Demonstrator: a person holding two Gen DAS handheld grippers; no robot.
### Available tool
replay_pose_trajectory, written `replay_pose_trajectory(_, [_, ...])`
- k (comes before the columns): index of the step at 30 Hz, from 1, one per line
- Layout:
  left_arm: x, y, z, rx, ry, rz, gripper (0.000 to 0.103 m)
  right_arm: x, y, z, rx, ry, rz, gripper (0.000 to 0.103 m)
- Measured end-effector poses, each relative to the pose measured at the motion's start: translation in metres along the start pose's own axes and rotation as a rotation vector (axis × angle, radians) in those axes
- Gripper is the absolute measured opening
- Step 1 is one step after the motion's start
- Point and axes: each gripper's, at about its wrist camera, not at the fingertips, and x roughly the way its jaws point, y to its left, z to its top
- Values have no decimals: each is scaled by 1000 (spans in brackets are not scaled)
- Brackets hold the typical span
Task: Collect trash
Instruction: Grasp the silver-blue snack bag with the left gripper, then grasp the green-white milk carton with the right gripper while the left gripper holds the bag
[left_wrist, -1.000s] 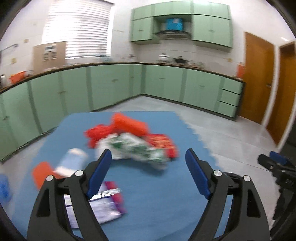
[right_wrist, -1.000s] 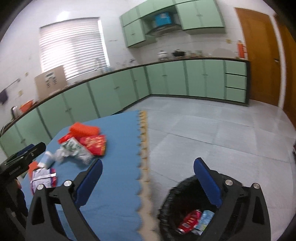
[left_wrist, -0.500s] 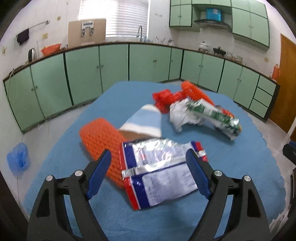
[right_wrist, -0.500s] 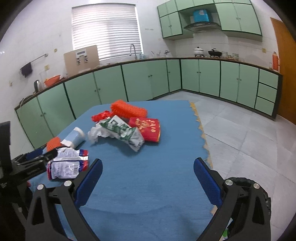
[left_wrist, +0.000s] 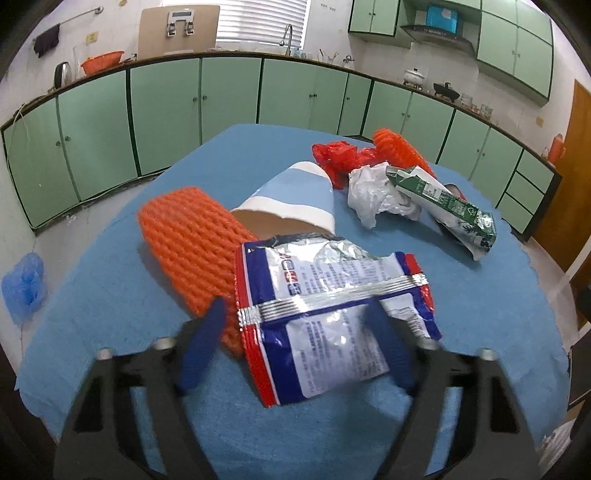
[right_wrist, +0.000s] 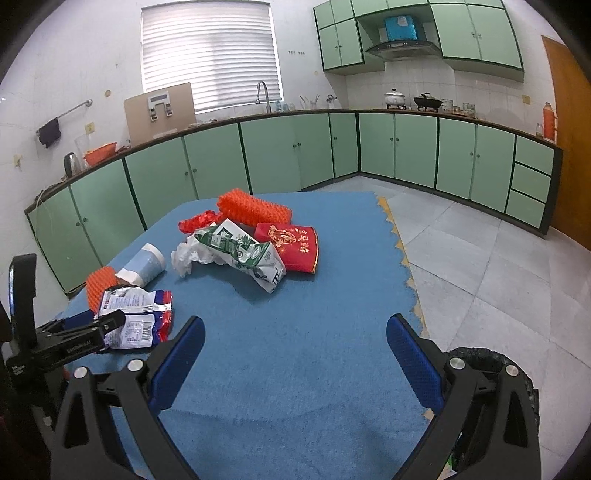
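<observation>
A silver, blue and red snack wrapper (left_wrist: 325, 295) lies on the blue mat (left_wrist: 129, 288), overlapping an orange foam net (left_wrist: 188, 240) and a tipped paper cup (left_wrist: 291, 199). My left gripper (left_wrist: 295, 308) straddles the wrapper with its jaws closing; the blue pads do not clearly press it. The right wrist view shows that gripper (right_wrist: 92, 328) low at the wrapper (right_wrist: 136, 314). Farther back lie crumpled white paper (left_wrist: 373, 195), a green carton (left_wrist: 443, 206), red plastic (left_wrist: 332, 155) and a red packet (right_wrist: 291, 240). My right gripper (right_wrist: 295, 323) hangs open and empty over the mat.
A black-bagged bin (right_wrist: 491, 365) stands off the mat's right edge on the tiled floor. A second orange net (right_wrist: 251, 210) lies at the back of the pile. Green cabinets (right_wrist: 277, 155) line the walls. A blue bag (left_wrist: 24, 284) sits on the floor at the left.
My left gripper swung from the far pile down to the wrapper, and its fingers have drawn closer together. My right gripper turned away from the bin to face the mat.
</observation>
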Motion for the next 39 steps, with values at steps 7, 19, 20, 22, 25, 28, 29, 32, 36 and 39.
replay_pose_trajectory(7, [-11,0,2,-26,-33,28,30,0,-2,-1,2,1,-8,97])
replay_pose_trajectory(19, [-49,-22,10,-21,-150,-44,12,-1,-6,-1,17,-1,-10,97])
replay_pose_trajectory(20, [-51,-24,12,-21,-157,-54,11,0,-6,0,17,-2,-6,97])
replay_pose_trajectory(22, [-54,-31,15,-13,-178,-72,10,0,-5,2,14,-8,-2,97])
replay_pose_trajectory(25, [-58,-40,22,2,-217,-88,9,3,-6,10,17,-20,6,97])
replay_pose_trajectory(28, [-59,-46,31,-1,-255,-103,9,11,-3,22,20,-38,18,97])
replay_pose_trajectory(29, [-59,-49,34,-1,-268,-106,8,14,-2,26,20,-40,24,96])
replay_pose_trajectory(32, [-60,-56,41,0,-307,-110,8,28,4,36,13,-35,44,95])
replay_pose_trajectory(36, [-51,-63,44,6,-340,-99,8,49,14,45,-12,-21,58,92])
replay_pose_trajectory(39, [-40,-63,42,13,-330,-92,8,66,20,46,-24,0,65,88])
